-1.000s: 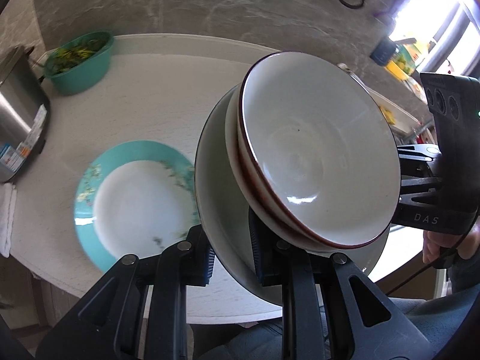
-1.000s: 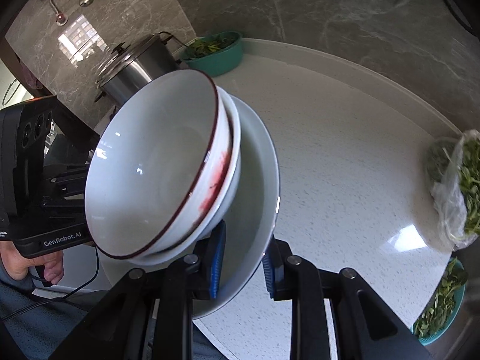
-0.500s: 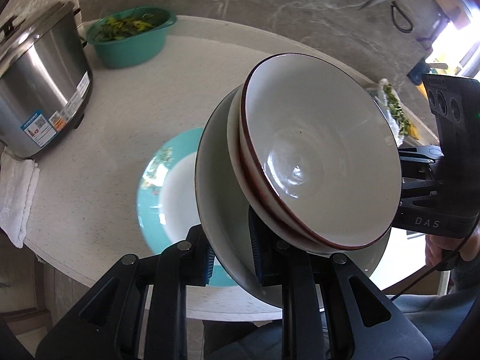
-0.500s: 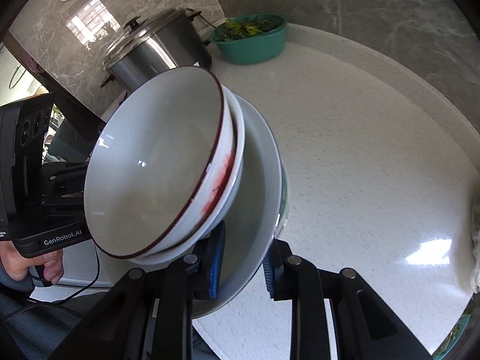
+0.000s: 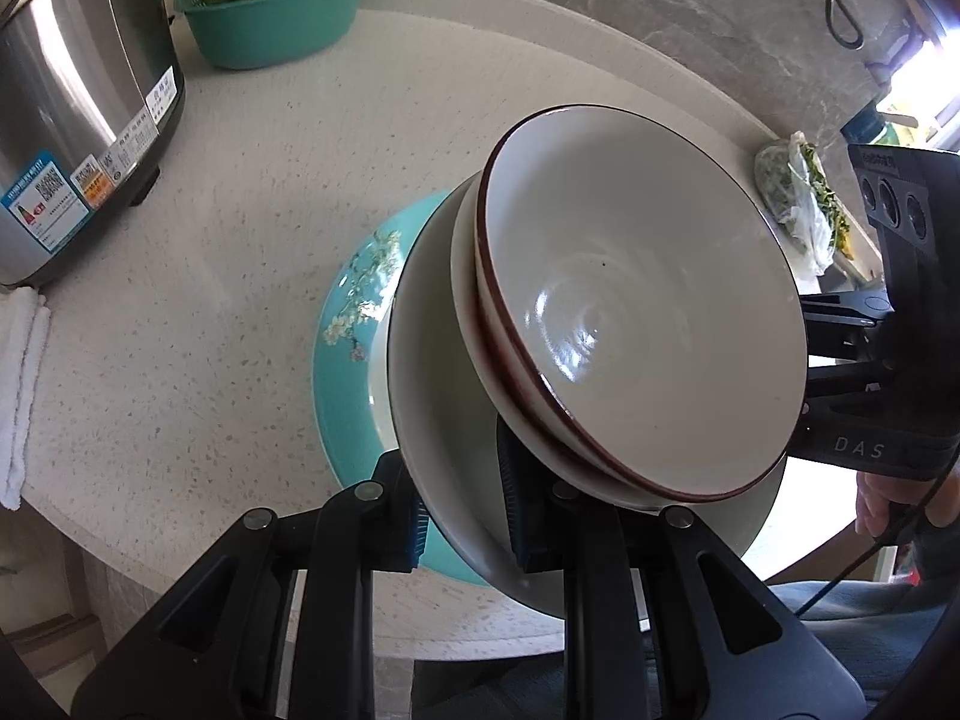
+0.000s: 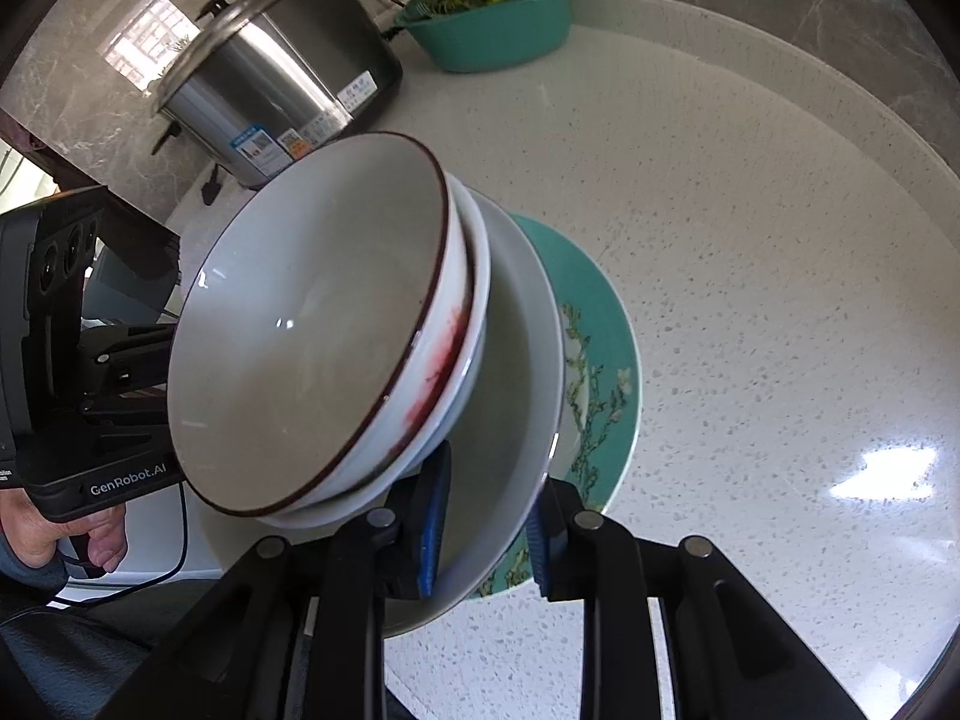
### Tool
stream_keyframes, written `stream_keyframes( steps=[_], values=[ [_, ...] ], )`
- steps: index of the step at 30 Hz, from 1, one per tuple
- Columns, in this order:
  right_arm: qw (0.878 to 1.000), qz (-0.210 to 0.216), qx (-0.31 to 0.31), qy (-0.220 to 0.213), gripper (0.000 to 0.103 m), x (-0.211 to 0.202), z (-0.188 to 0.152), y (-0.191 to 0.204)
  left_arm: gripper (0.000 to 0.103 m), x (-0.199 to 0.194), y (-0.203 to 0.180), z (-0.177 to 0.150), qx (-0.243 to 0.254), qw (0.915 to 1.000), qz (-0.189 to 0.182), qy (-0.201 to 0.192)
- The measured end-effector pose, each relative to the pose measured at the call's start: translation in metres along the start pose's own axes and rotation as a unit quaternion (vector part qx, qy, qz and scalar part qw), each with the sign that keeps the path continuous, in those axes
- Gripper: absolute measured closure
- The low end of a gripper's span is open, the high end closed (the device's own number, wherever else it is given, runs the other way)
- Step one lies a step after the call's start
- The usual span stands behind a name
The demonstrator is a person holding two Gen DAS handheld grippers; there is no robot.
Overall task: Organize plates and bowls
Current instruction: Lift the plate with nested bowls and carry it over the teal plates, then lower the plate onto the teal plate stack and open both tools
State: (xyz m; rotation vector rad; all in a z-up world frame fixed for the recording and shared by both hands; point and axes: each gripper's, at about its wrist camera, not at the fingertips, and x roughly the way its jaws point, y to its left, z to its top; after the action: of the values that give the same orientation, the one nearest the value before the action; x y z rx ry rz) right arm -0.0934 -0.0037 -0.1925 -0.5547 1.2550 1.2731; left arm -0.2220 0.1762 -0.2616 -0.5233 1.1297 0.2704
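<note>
Both grippers carry one stack between them: a white plate (image 5: pixel 444 420) (image 6: pixel 516 396) with two nested white bowls (image 5: pixel 642 330) (image 6: pixel 312 324) that have dark red rims. My left gripper (image 5: pixel 462 510) is shut on the plate's rim on one side. On the opposite side my right gripper (image 6: pixel 486 528) is shut on the same rim. The stack hangs just above a teal floral plate (image 5: pixel 348 324) (image 6: pixel 600 360) that lies on the pale round table (image 5: pixel 240 240) (image 6: pixel 750 210) and is partly hidden by it.
A steel rice cooker (image 5: pixel 72 90) (image 6: pixel 282 78) stands at the table's left. A teal basin of greens (image 5: pixel 270 12) (image 6: pixel 498 18) sits behind it. A bag of greens (image 5: pixel 798 210) lies at the far right edge, and a white cloth (image 5: pixel 24 384) at the left edge.
Both grippers have carried the stack down and across the table, so it now hangs over the teal plate. The cooker and basin loom larger. Neither grip has changed.
</note>
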Motion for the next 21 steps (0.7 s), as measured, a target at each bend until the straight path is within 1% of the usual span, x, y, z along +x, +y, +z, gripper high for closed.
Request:
stream_keyframes(
  steps=[8, 14, 21],
  values=[
    [1.000, -0.003, 0.013, 0.002, 0.078, 0.014, -0.005, -0.008, 0.086, 0.029, 0.016, 0.006, 0.019, 0.9998, 0.004, 0.009],
    [1.000, -0.003, 0.026, 0.003, 0.078, 0.021, -0.008, -0.013, 0.086, 0.038, 0.018, 0.002, 0.022, 0.9997, 0.008, 0.011],
    [1.000, -0.005, 0.030, -0.002, 0.078, 0.027, -0.011, -0.018, 0.087, 0.044, 0.015, 0.006, 0.028, 0.9995, 0.014, 0.005]
  ],
)
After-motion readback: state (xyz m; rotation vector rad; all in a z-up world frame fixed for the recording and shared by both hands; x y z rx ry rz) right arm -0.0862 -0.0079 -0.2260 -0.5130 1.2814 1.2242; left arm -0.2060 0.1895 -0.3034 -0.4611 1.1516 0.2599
